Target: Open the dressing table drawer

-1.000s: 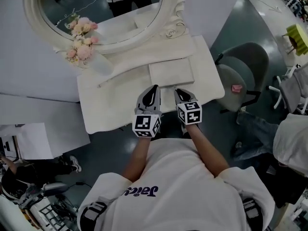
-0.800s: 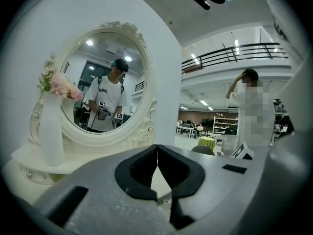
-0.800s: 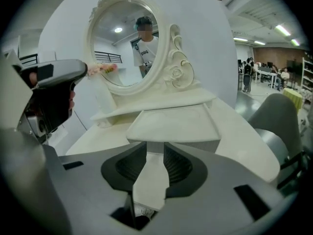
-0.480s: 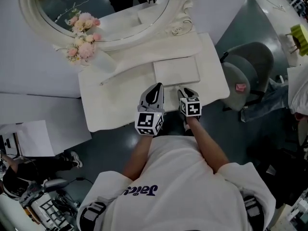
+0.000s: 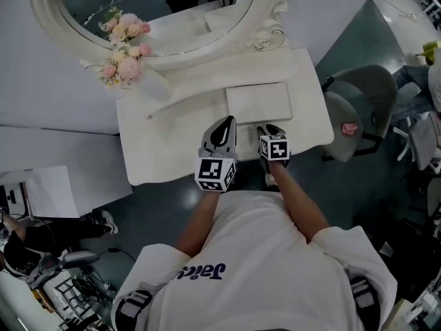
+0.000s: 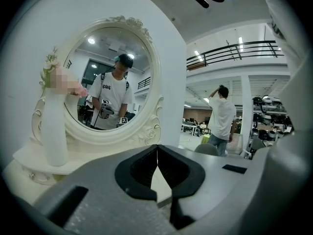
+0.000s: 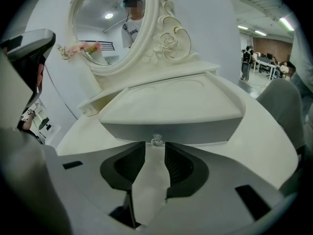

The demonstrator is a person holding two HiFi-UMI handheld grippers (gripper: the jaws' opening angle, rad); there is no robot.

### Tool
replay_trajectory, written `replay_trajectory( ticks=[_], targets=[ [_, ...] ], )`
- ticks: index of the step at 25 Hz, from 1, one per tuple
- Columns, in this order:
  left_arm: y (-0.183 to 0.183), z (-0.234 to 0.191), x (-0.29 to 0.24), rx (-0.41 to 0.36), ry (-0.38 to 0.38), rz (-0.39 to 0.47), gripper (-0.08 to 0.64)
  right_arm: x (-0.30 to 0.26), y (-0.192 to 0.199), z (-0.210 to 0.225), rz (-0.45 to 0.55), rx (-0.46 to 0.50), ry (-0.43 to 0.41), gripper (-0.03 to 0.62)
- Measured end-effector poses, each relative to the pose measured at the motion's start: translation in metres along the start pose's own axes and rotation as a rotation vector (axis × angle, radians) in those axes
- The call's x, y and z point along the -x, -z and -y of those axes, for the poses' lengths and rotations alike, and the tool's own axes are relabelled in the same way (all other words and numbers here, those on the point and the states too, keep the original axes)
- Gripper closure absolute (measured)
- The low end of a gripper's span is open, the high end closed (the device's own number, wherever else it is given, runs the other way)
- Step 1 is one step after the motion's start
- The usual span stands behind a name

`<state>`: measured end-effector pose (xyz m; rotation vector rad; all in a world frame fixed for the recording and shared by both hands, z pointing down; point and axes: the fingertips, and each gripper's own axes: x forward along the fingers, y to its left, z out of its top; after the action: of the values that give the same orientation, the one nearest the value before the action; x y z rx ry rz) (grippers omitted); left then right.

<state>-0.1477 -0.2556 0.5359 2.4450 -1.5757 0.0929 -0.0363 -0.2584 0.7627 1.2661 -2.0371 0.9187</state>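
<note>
While the right gripper (image 7: pixel 155 150) is opening its jaws with nothing between them, the small clear knob (image 7: pixel 156 141) of the shallow white drawer (image 7: pixel 195 126) on the white dressing-table counter (image 7: pixel 266 131) lies straight ahead, just past its tips, and the left gripper (image 6: pixel 157 151) hangs clenched and empty.

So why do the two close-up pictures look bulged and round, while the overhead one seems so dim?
Left gripper view: wide-angle lens bows the balcony railing and leaves black corners. Right gripper view: same bulge, curving the dressing table edge; the drawer knob shows clearly. Head view: evenly dim, no glare.
</note>
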Motion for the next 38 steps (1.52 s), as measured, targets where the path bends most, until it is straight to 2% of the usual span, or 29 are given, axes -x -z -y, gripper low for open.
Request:
replay_trajectory(
  ticks=[7, 10, 13, 38],
  targets=[
    [-0.001, -0.008, 0.004, 0.009, -0.023, 0.005, 0.545, -0.006, -0.005, 0.005, -0.002, -0.032, 0.007, 0.477],
    [-0.002, -0.008, 0.005, 0.009, -0.03, 0.005, 0.545, -0.006, -0.005, 0.004, -0.002, -0.032, -0.003, 0.513],
    [-0.001, -0.007, 0.005, 0.01, -0.029, 0.002, 0.545, -0.006, -0.005, 0.003, -0.001, -0.03, -0.005, 0.515],
    [0.01, 0.021, 0.023, -0.003, 0.042, -0.012, 0.545, 0.024, 0.035, -0.008, -0.013, -0.043, 0.0, 0.52]
  ],
)
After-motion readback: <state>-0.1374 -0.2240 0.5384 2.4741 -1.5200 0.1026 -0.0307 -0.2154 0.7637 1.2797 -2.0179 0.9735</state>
